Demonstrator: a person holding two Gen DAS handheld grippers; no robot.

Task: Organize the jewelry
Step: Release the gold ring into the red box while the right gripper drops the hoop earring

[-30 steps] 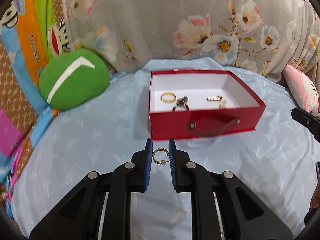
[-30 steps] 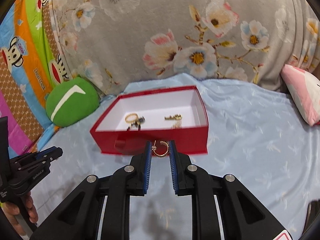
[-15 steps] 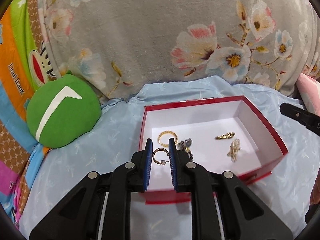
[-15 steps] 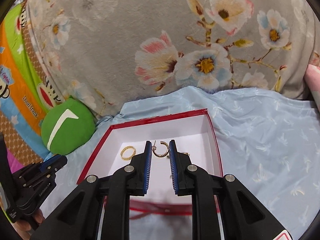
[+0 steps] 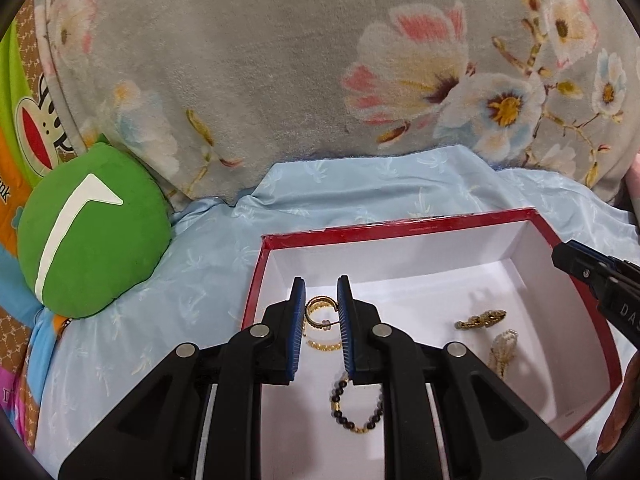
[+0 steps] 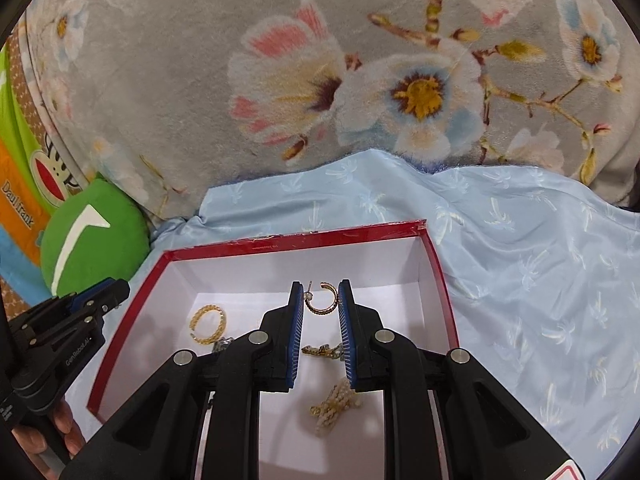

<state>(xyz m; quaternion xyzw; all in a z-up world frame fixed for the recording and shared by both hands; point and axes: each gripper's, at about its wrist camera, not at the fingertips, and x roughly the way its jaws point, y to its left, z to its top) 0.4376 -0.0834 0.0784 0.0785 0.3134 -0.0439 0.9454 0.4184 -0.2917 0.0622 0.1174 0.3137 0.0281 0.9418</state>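
A red box with a white inside (image 5: pixel 400 234) (image 6: pixel 296 241) lies on the light blue sheet. My left gripper (image 5: pixel 322 292) is shut on a gold hoop earring (image 5: pixel 320 312) and holds it over the box's left part. My right gripper (image 6: pixel 320 294) is shut on a second gold hoop earring (image 6: pixel 322 302) over the box's right part. In the box lie a gold ring (image 6: pixel 208 324) (image 5: pixel 324 345), a dark bead bracelet (image 5: pixel 356 408), a gold clasp piece (image 5: pixel 480 318) (image 6: pixel 322 351) and a pearl piece (image 5: pixel 502 350) (image 6: pixel 334 404).
A green round cushion (image 5: pixel 88 232) (image 6: pixel 90 240) lies left of the box. A grey floral blanket (image 5: pixel 320 60) rises behind it. The blue sheet (image 6: pixel 540 300) spreads to the right. A pink cushion edge (image 5: pixel 633 184) shows far right.
Both grippers moved forward and down over the box, each still holding its earring. The box looks much closer and larger in both views.
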